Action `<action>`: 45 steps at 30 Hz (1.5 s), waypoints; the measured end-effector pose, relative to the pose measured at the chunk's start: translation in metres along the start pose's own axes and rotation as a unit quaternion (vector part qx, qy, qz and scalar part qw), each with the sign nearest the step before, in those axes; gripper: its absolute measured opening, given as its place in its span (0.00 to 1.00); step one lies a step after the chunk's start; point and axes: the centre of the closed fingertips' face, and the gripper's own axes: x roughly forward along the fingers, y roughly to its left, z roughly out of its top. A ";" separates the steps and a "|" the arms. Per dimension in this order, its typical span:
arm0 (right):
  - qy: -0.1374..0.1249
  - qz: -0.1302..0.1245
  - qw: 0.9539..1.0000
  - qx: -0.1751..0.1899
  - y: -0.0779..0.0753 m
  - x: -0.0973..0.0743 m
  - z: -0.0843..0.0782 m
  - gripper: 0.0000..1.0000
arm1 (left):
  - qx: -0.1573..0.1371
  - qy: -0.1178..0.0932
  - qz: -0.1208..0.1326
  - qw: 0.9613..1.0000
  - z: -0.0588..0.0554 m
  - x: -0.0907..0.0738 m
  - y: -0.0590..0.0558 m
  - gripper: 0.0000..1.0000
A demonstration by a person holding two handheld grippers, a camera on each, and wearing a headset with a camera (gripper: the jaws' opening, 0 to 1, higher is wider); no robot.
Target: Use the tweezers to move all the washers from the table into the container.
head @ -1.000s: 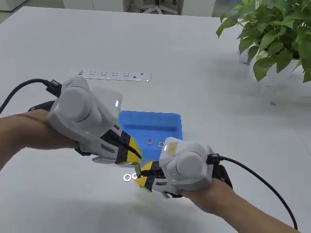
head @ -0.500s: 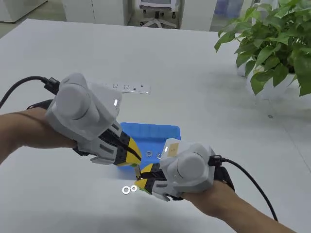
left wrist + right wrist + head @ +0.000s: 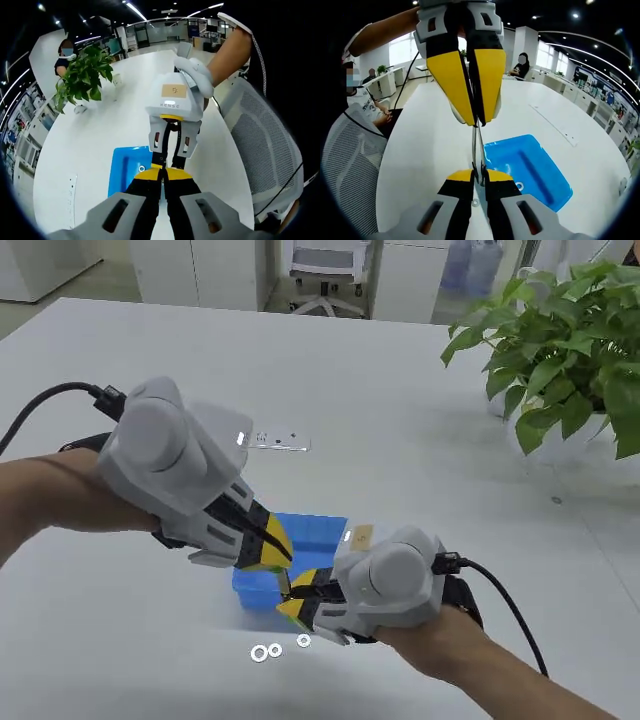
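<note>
The thin metal tweezers (image 3: pixel 476 146) run straight between the two grippers. My left gripper (image 3: pixel 272 550) is shut on their upper end and my right gripper (image 3: pixel 290 602) on their lower end, jaw tips almost touching. Both hang over the near edge of the blue container (image 3: pixel 310 530). Three washers (image 3: pixel 275 649) lie on the white table in front of the container, below the right gripper. In the right gripper view, my jaws (image 3: pixel 480 177) pinch the tweezers, and a washer (image 3: pixel 520 186) lies in the container (image 3: pixel 535 167). The left gripper view looks past its shut jaws (image 3: pixel 163 172) at the right gripper (image 3: pixel 172 102).
A white power strip (image 3: pixel 280 441) lies behind the container. A potted plant (image 3: pixel 560 350) stands at the far right. Cables trail from both grippers. People sit at desks in the room beyond the table's edge (image 3: pixel 395 130).
The head camera has tilted up, so the table scene sits lower. Both grippers have lifted off the washers towards the container's near edge. A third washer has come into sight.
</note>
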 end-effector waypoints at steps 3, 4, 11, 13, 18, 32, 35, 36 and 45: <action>-0.002 -0.005 1.000 -0.001 -0.006 0.001 0.002 0.10 | -0.001 0.000 0.003 1.000 0.000 -0.001 0.007 0.06; -0.002 -0.006 1.000 -0.003 -0.008 0.001 0.003 0.10 | -0.002 -0.001 0.004 1.000 -0.001 -0.002 0.009 0.06; -0.006 -0.014 1.000 -0.002 -0.022 0.005 0.007 0.10 | -0.002 0.001 0.011 1.000 -0.002 -0.003 0.022 0.06; -0.007 -0.015 1.000 -0.001 -0.027 0.008 0.008 0.10 | -0.001 0.003 0.014 1.000 -0.004 -0.003 0.026 0.06; -0.008 -0.015 1.000 0.006 -0.035 0.013 0.007 0.10 | -0.003 0.006 0.017 1.000 -0.008 0.000 0.035 0.06; 0.007 -0.008 0.999 0.032 -0.049 0.030 -0.008 0.10 | -0.017 0.012 0.012 1.000 -0.023 0.017 0.051 0.06; 0.011 -0.006 0.999 0.036 -0.050 0.033 -0.011 0.10 | -0.021 0.012 0.008 1.000 -0.026 0.020 0.053 0.06; 0.013 -0.005 0.999 0.038 -0.050 0.034 -0.013 0.10 | -0.021 0.013 0.007 1.000 -0.027 0.021 0.053 0.06; 0.020 -0.005 0.999 0.043 -0.054 0.036 -0.019 0.10 | -0.025 0.012 0.002 1.000 -0.031 0.026 0.056 0.06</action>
